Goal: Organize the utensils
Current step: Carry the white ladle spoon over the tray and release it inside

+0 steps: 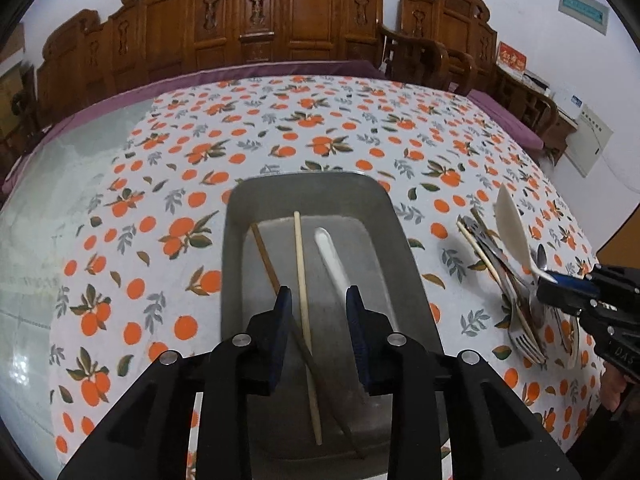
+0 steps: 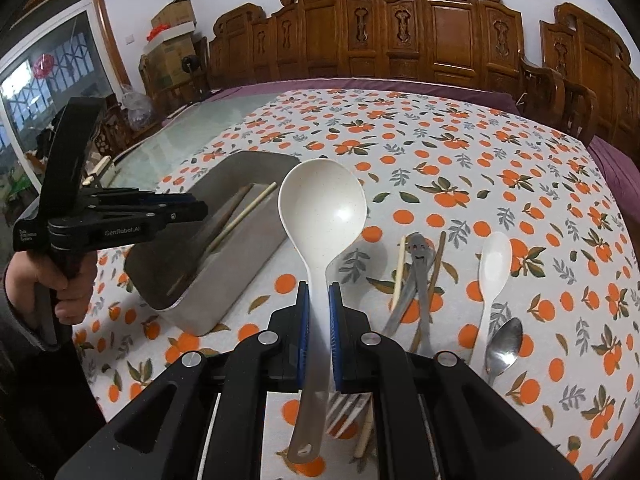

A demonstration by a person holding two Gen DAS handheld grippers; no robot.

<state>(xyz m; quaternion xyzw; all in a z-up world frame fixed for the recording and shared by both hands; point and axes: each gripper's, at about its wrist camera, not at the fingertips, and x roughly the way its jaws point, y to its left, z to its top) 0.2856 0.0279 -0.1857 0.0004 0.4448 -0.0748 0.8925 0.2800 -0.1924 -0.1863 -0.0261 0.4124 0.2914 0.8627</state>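
The grey metal tray [image 1: 240, 216] is a deep rectangular pan with rounded corners and a dull, matte inner floor, sitting on the bench [image 1: 280, 128] near its middle, left of the loose cutlery. Inside it lie a pale bamboo chopstick [image 1: 306, 320], a darker brown chopstick [image 1: 266, 258] crossing beneath it, and a small white plastic spoon [image 1: 330, 254], all lengthwise along the pan.

The left gripper [image 1: 318, 300] hangs over the near half of the tray with its blue ribbed fingers [image 1: 285, 320] apart; the pale chopstick shows in the gap but the pads do not press on it. A person's hand [image 2: 60, 284] grasps its black handle at the left of the right wrist view.

The right gripper [image 2: 319, 312] has its fingers clamped on the stem of a large white ladle [image 2: 322, 208], a smooth, faintly speckled plastic piece with a round, deep bowl pointing away and a hanging hole at the near end of its handle, lifted above the cloth.

To the right of the tray, on the bench, the remaining pile lies: stainless steel forks [image 1: 528, 340], a slotted steel utensil with a face-like cutout [image 2: 418, 256], a pale chopstick [image 2: 399, 276] and a brown one [image 2: 436, 264], then a white plastic spoon [image 2: 494, 268] and a shiny metal spoon [image 2: 503, 344] just beside it.

The bench carries a white cloth printed with oranges and leaves; its left part is bare glass. Carved wooden chairs [image 1: 304, 12] stand along the far side.
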